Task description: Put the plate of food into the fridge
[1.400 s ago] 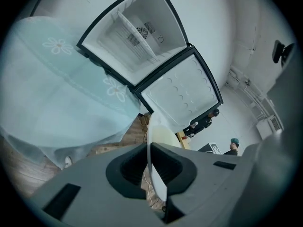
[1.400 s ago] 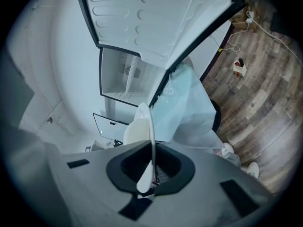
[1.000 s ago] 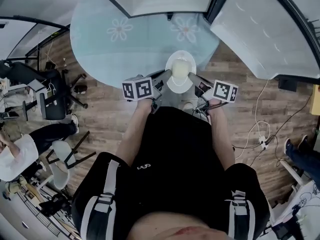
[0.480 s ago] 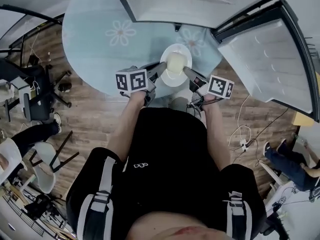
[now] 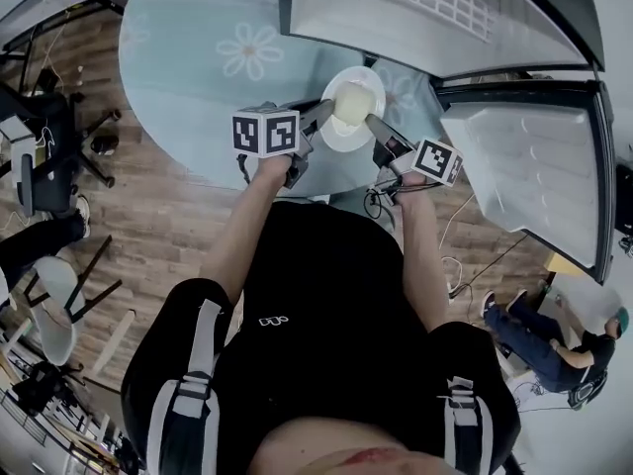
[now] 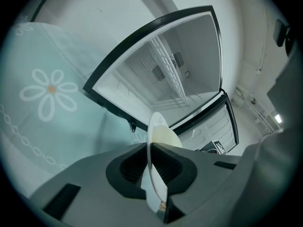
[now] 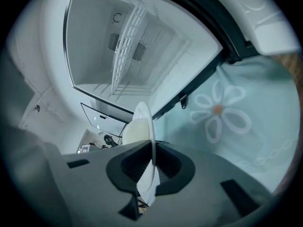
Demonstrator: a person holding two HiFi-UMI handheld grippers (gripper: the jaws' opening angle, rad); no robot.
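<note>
Left tool (image 6: 150,148): both jaws are clamped on the rim of a white round plate (image 5: 345,143), with the thin edge pinched between the dark pads. Right tool (image 7: 152,148): jaws likewise closed on the opposite rim of the same plate. Each gripper view shows the plate edge-on as a thin white line running between that tool's jaws.

The plate is round, so it has no long axis of its own. The line between the two grip points runs left to right across the person. From the head view its face points up and it looks about level. A pale yellow mound of food (image 5: 352,102) sits on it, towards the far side.

Position: the plate is held in the air between the two tools, out in front of the person. Below it is a pale blue round rug with white daisy prints (image 5: 188,77), which lies on a brown wooden plank floor (image 5: 168,216). The plate is just in front of the open white fridge (image 5: 415,3) and is not yet inside it. A white wire shelf (image 7: 124,46) shows in the fridge cavity. The white-lined fridge door (image 5: 524,176) stands swung open to the person's right.
</note>
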